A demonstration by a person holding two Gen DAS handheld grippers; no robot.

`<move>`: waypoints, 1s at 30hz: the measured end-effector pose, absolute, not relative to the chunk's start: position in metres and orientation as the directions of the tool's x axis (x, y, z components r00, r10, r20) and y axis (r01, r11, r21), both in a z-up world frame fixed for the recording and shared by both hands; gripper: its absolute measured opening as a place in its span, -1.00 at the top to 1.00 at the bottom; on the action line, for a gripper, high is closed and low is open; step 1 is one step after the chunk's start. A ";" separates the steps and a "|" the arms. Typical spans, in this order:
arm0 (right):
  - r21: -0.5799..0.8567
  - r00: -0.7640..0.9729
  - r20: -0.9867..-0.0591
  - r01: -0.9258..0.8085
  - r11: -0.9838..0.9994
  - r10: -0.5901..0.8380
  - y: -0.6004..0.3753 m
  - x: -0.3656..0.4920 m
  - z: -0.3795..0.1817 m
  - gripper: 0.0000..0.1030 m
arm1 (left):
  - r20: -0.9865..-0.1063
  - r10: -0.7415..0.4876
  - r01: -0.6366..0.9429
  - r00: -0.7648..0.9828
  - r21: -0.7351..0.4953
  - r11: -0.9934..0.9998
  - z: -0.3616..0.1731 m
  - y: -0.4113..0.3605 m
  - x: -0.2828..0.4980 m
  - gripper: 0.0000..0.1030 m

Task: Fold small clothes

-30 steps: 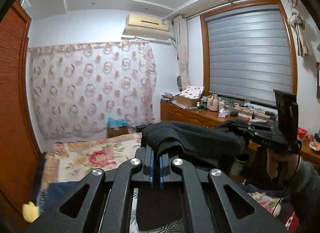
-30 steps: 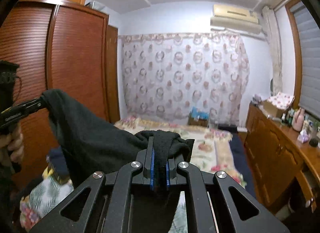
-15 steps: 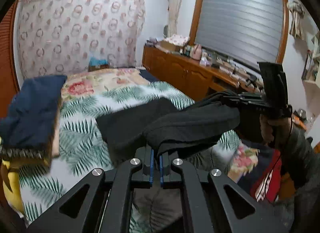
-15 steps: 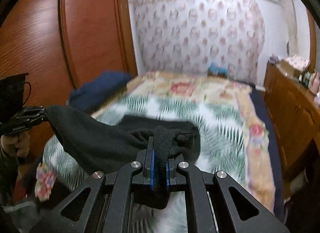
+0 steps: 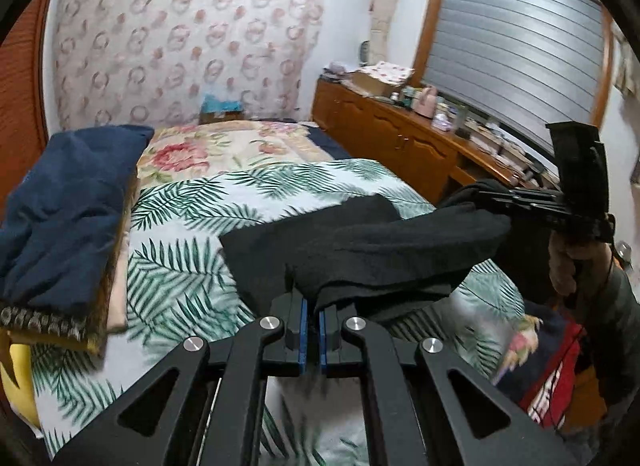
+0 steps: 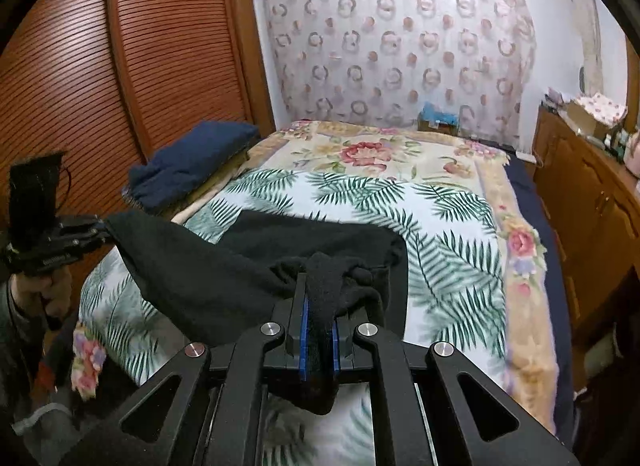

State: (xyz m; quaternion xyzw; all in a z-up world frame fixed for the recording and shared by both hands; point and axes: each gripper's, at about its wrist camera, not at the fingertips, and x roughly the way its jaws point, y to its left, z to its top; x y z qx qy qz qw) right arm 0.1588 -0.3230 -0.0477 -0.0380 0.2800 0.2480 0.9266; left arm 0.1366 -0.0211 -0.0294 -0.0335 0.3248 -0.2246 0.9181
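A black garment [image 5: 360, 242] hangs stretched between my two grippers, its far part lying on the palm-leaf bedspread [image 5: 192, 266]. My left gripper [image 5: 311, 306] is shut on one edge of it. My right gripper [image 6: 318, 298] is shut on the other edge, with cloth bunched between the blue pads. The garment also shows in the right wrist view [image 6: 240, 262]. The right gripper appears at the right of the left wrist view [image 5: 492, 201]; the left gripper appears at the left of the right wrist view [image 6: 100, 231].
A folded navy cloth [image 5: 68, 201] sits on a stack at the bed's left edge. A wooden dresser [image 5: 400, 141] with clutter runs along the right. A slatted wardrobe [image 6: 80, 85] stands on the left. A red and navy item [image 5: 548, 378] lies by the bed's foot.
Both grippers tilted down from facing the room to facing the bed and carried the black garment downward. Its far part now lies on the bedspread.
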 end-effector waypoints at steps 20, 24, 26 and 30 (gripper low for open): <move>0.190 0.641 -0.600 -0.468 0.863 0.480 -0.301 0.304 -0.078 0.77 | -0.635 -0.365 0.338 0.681 -0.170 0.926 -0.058 -0.020 0.230 0.56; 0.168 0.668 -0.589 -0.451 0.877 0.456 -0.298 0.308 -0.079 0.61 | -0.587 -0.360 0.327 0.725 -0.166 0.930 -0.046 -0.014 0.226 -0.26; 0.152 0.683 -0.582 -0.440 0.885 0.440 -0.297 0.308 -0.079 0.34 | -0.573 -0.371 0.330 0.730 -0.180 0.927 -0.042 -0.011 0.223 -0.47; 0.139 0.742 -0.545 -0.379 0.915 0.391 -0.311 0.307 -0.070 -0.28 | -0.591 -0.380 0.349 0.711 -0.172 0.921 -0.047 -0.017 0.221 -0.52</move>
